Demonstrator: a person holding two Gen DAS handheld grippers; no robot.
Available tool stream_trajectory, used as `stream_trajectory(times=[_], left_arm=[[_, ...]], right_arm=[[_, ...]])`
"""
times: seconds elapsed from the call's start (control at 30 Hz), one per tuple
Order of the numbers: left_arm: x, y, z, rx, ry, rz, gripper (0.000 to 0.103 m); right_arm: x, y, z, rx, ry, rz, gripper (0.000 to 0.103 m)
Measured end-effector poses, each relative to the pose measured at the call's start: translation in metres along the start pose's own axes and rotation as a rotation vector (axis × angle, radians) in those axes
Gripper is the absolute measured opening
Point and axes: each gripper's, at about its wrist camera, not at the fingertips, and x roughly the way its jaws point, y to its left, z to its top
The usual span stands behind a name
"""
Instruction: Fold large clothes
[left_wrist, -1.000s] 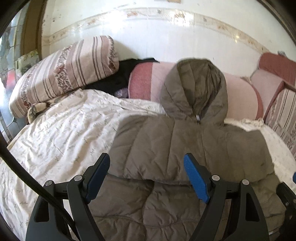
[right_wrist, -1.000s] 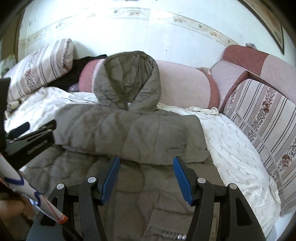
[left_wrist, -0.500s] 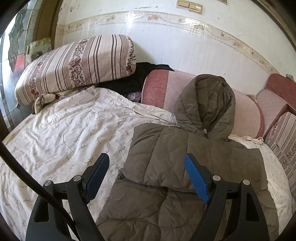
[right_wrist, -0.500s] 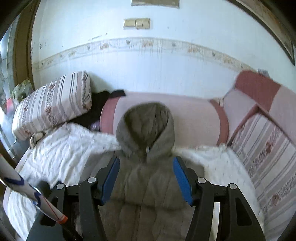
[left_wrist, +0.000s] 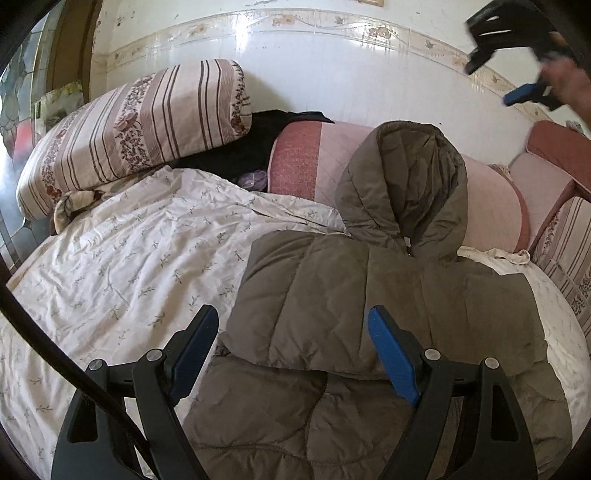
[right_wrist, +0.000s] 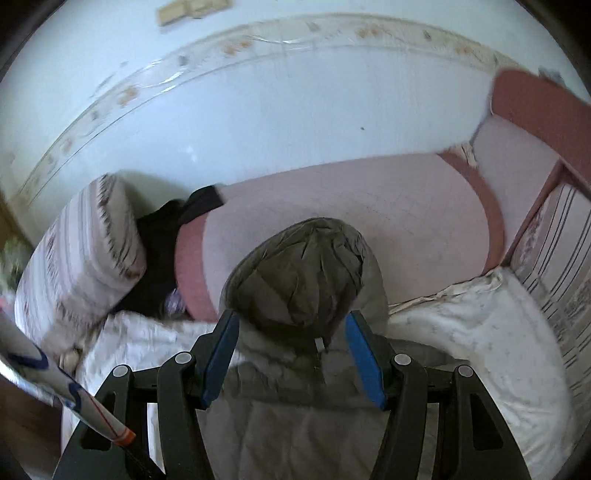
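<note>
Pillow (left_wrist: 133, 125) at ten o'clock leans against the wall, striped cream and brown with a flowered band, plump and oblong, most likely pushed back to keep the bed free for folding. Beside it at eleven o'clock lies a black garment (left_wrist: 251, 144), limp and bunched in the gap before the pink bolster (left_wrist: 332, 162), a long firm roll with a darker red end. The sheet (left_wrist: 129, 258) spreads across the left half of the bed, thin white cotton with small sprigs, creased all over.

The left gripper (left_wrist: 291, 354) hangs at six o'clock, blue pads wide apart with nothing between them, poised just over the near left edge of the jacket (left_wrist: 351, 295). I judge it waits there to take that edge for the next fold.

The jacket lies at the centre of the bed, right of the sheet's open stretch: olive, quilted and puffy, with a slight sheen. Its sleeves appear folded across the chest, making a thick band over the body. The hood (left_wrist: 410, 184) stands propped against the bolster at one o'clock, rounded and wrinkled.

The right gripper (right_wrist: 291, 354) is high at two o'clock from the left side, held in a hand (left_wrist: 569, 85). Its pads are apart and empty, framing the hood from above, seemingly aimed to bring the hood down.

Striped cushions (left_wrist: 565, 243) line the right edge at three o'clock.
</note>
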Motion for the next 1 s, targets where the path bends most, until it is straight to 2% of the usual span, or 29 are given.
stream_trajectory(times=[0.07,0.2,0.4,0.47,0.6,0.63,0.67,0.7,0.73,0.87,1.0], left_arm=[[0.003,-0.001,-0.001,0.002,0.003,-0.003,0.082],[0.008,-0.003,-0.004,0.013,-0.002,0.007,0.082],[0.018,-0.005,-0.010,0.030,0.009,0.009,0.082],[0.022,-0.005,-0.010,0.033,0.015,0.010,0.082],[0.030,-0.001,-0.011,0.015,0.030,0.015,0.082],[0.033,0.000,-0.012,0.006,0.039,0.011,0.082],[0.035,0.001,-0.012,0.000,0.047,0.007,0.082],[0.038,0.001,-0.013,-0.001,0.055,0.009,0.082],[0.038,0.001,-0.013,0.002,0.055,0.013,0.082],[0.035,-0.003,-0.013,0.012,0.039,0.025,0.082],[0.028,-0.004,-0.012,0.012,0.027,0.017,0.082]], right_arm=[[0.020,0.000,0.011,0.025,0.011,0.008,0.065],[0.067,0.000,0.037,0.110,0.024,0.014,0.078],[0.125,-0.002,0.074,0.185,0.012,0.010,0.084],[0.149,-0.010,0.082,0.214,0.017,-0.010,0.084],[0.184,-0.031,0.079,0.297,0.049,0.017,0.083],[0.189,-0.036,0.076,0.308,0.055,0.031,0.076],[0.193,-0.038,0.070,0.306,0.065,0.057,0.032],[0.196,-0.038,0.064,0.293,0.093,0.088,0.010],[0.195,-0.038,0.059,0.285,0.108,0.091,0.010],[0.147,-0.043,0.034,0.259,0.028,0.146,0.009],[0.079,-0.046,0.005,0.208,-0.014,0.191,0.008]])
